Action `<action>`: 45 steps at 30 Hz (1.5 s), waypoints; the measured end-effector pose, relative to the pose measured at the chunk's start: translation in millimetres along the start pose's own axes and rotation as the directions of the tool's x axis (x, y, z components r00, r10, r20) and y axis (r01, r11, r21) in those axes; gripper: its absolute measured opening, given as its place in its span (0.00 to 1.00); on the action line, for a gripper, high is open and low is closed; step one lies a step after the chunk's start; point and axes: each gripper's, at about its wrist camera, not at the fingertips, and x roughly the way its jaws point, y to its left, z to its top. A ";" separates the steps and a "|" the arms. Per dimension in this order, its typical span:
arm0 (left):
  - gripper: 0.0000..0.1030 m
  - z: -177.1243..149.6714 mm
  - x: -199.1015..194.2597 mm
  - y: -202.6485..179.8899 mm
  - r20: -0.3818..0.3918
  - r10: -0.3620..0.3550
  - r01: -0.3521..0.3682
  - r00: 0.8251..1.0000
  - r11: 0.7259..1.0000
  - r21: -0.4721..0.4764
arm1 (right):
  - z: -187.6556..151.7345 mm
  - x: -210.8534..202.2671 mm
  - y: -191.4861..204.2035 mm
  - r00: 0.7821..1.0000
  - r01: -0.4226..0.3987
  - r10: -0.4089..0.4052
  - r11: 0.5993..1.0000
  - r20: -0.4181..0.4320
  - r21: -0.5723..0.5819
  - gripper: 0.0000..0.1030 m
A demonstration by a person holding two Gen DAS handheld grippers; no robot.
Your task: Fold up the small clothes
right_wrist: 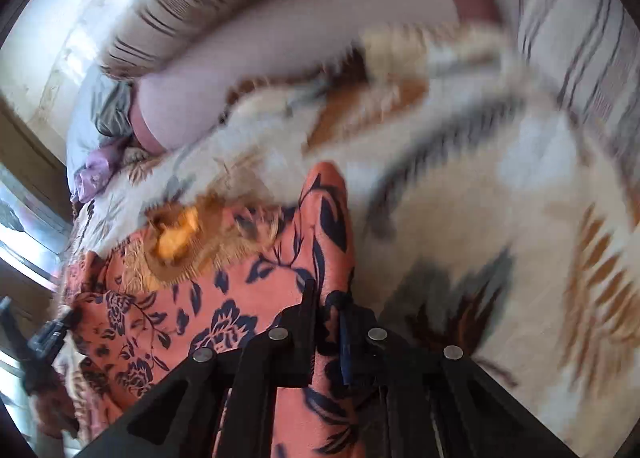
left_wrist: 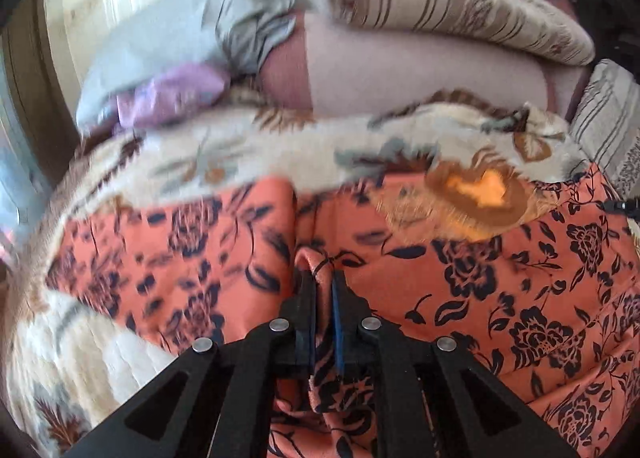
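An orange garment with dark blue flowers (left_wrist: pixel 500 278) lies spread on a cream floral blanket (left_wrist: pixel 240 154). My left gripper (left_wrist: pixel 322 278) is shut on a bunched fold of this garment near its middle. In the right wrist view the same garment (right_wrist: pixel 224 298) stretches to the left, and my right gripper (right_wrist: pixel 328 298) is shut on a raised edge of it that stands up between the fingers. The other gripper (right_wrist: pixel 44 338) shows at the far left of that view. The views are blurred by motion.
The blanket (right_wrist: pixel 500 238) covers a bed. At the back lie a striped beige bolster (left_wrist: pixel 460 6), a pink pillow (left_wrist: pixel 400 70), a grey cloth (left_wrist: pixel 224 22) and a lilac cloth (left_wrist: pixel 172 94). A striped cushion (left_wrist: pixel 612 122) is at the right.
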 end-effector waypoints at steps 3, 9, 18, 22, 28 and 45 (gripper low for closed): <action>0.10 -15.8 50.6 -8.0 -0.185 0.018 -0.014 0.983 1.000 0.026 | -4.2 31.5 -29.4 0.987 0.144 -0.137 0.986 -0.084 0.080 0.09; 0.28 -24.6 35.9 -7.4 -0.140 0.077 -0.068 0.987 0.995 0.069 | -20.4 -14.8 -45.7 0.993 0.102 -0.111 0.970 0.030 0.220 0.48; 0.48 -22.3 40.0 16.3 -0.280 -0.125 0.076 0.952 0.981 -0.178 | -87.9 18.5 -8.9 0.956 -0.164 0.226 0.941 -0.189 0.297 0.56; 0.58 -11.0 -17.3 42.0 -0.076 -0.111 0.095 0.991 0.978 -0.185 | -82.5 -40.5 15.2 0.979 -0.195 0.202 0.956 -0.009 0.217 0.74; 0.72 -45.1 -22.4 130.2 -0.027 -0.203 0.165 0.979 0.861 -0.481 | -111.9 6.5 18.3 0.983 -0.144 0.157 0.981 -0.096 0.128 0.90; 0.66 -70.3 64.5 323.3 0.172 -0.141 0.208 0.975 0.296 -0.932 | -133.4 -3.8 37.0 0.987 -0.138 0.138 0.990 0.086 -0.011 0.99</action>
